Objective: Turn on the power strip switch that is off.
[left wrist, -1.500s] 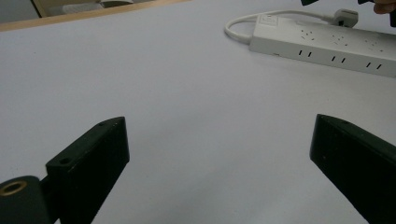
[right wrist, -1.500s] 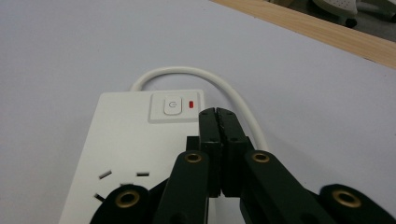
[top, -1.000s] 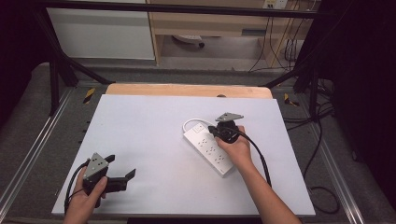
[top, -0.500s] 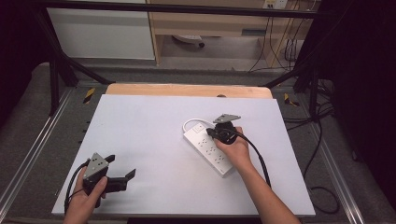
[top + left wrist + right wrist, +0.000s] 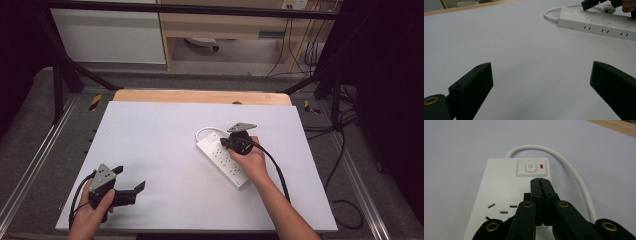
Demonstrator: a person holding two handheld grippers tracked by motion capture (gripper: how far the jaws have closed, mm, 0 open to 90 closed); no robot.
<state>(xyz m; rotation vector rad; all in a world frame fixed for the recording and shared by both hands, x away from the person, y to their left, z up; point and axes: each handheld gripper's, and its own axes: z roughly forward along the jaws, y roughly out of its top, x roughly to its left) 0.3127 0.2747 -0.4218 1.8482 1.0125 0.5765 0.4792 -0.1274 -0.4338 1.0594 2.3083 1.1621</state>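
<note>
A white power strip lies slantwise on the white table right of centre, its white cord looping at the far end. In the right gripper view its power button sits beside a lit red indicator. My right gripper is shut, empty, its tips just short of the button, over the strip. High view: right gripper over the strip's far end. My left gripper is open near the front left corner, jaws wide apart over bare table. The strip is far off in its view.
The white table top has a wooden strip along its far edge. Black frame bars and metal rails run along both sides. Cables hang and lie on the floor at the right. A white cabinet stands behind.
My right gripper has crept toward the strip's far end, closer to the button. The left gripper has stayed put.
</note>
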